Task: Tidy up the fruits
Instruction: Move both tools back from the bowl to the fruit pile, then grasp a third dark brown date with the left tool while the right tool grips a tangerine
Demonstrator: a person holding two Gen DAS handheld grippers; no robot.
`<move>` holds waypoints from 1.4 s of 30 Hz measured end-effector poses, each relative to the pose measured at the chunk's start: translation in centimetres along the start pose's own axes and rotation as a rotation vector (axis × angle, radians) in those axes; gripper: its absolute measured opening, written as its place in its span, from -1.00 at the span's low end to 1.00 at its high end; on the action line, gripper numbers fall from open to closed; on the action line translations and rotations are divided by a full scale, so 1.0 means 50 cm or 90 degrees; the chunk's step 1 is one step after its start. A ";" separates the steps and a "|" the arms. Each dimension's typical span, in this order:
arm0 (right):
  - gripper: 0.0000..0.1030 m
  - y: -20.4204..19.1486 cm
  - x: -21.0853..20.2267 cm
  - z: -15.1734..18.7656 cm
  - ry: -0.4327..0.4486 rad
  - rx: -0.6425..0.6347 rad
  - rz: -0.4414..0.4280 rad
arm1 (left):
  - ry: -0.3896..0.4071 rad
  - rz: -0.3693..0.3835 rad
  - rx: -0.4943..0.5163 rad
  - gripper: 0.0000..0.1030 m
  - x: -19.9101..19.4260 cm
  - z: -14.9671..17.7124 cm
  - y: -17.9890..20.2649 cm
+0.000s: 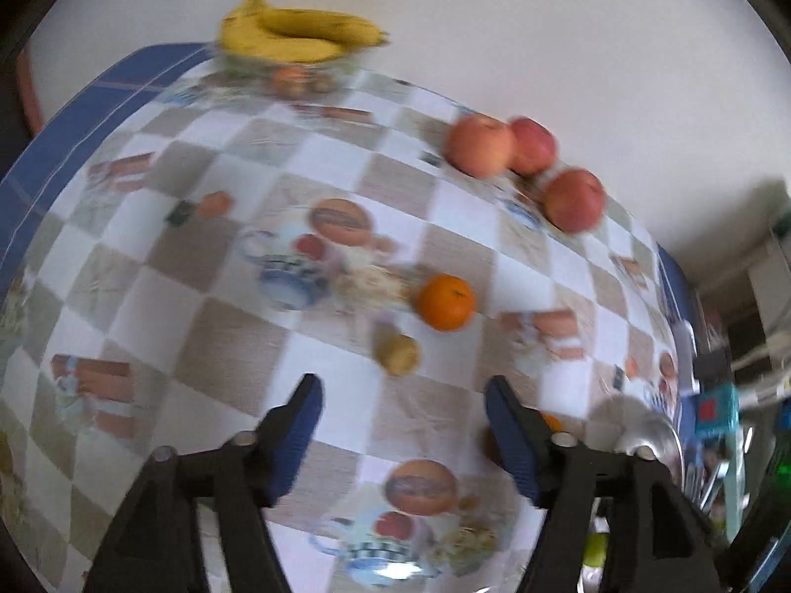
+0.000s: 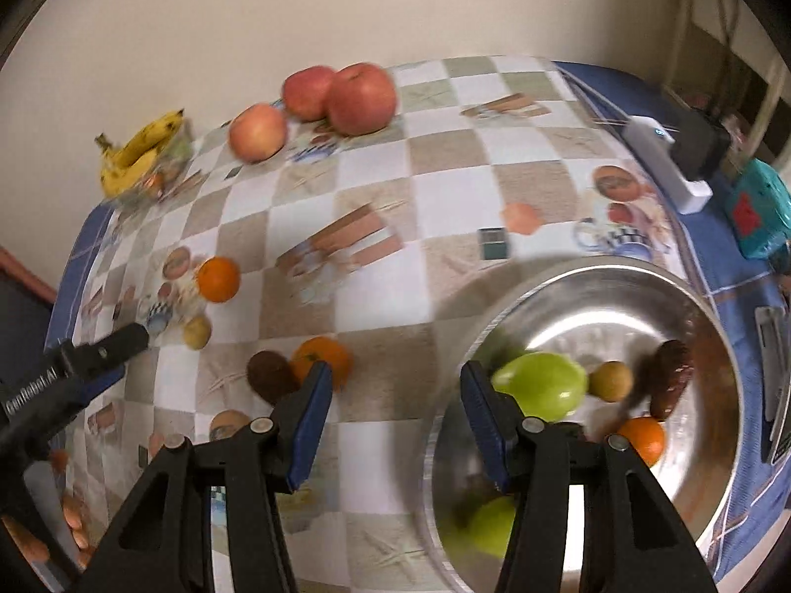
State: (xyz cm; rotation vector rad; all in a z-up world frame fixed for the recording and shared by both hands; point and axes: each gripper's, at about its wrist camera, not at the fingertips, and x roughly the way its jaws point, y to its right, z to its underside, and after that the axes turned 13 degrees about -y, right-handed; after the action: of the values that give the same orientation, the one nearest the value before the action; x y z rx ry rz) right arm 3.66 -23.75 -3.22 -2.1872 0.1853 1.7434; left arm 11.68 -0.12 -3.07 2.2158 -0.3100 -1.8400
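We see the glass bowl [image 1: 296, 71] under the bananas [image 1: 296, 34] only as a smear; its contents are unreadable. In the right wrist view, the steel bowl [image 2: 712, 326] is cut by the bottom edge, a green fruit [image 2: 487, 526] sits half hidden behind the right hand-held gripper [image 2: 395, 425], and a brown item [image 2: 667, 378] is motion-blurred.

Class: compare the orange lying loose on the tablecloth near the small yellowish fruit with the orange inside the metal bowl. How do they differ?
The loose orange sits on the checked tablecloth in full view; the bowl orange lies in the metal bowl, partly hidden behind the right gripper. The first neighbours a small yellowish fruit, the second a brown fruit. Both are round and orange.
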 end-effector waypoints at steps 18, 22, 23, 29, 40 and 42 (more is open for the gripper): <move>0.89 -0.115 0.010 -0.047 0.049 -0.030 -0.019 | 0.091 -0.051 -0.090 1.00 -0.017 -0.032 -0.086; 0.88 -0.116 0.029 -0.050 0.032 -0.042 -0.035 | 0.074 -0.015 -0.084 1.00 0.000 -0.041 -0.075; 0.88 -0.113 0.031 -0.051 0.029 -0.041 -0.039 | 0.061 0.004 -0.082 1.00 0.007 -0.042 -0.073; 0.74 -0.083 0.030 -0.056 0.026 -0.028 -0.050 | 0.024 0.016 -0.072 0.97 0.031 -0.036 -0.041; 0.02 -0.035 0.090 -0.047 -0.057 0.032 -0.101 | -0.068 0.101 -0.028 0.52 0.103 -0.011 0.033; -0.01 -0.038 0.097 -0.044 -0.066 0.028 -0.095 | -0.089 0.123 -0.035 0.49 0.119 -0.006 0.040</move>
State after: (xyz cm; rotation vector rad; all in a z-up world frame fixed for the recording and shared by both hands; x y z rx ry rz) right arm 7.42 -22.19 -7.15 -2.0191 0.0338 1.7471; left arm 13.06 -3.90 -7.93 1.9492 -0.4753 -1.8776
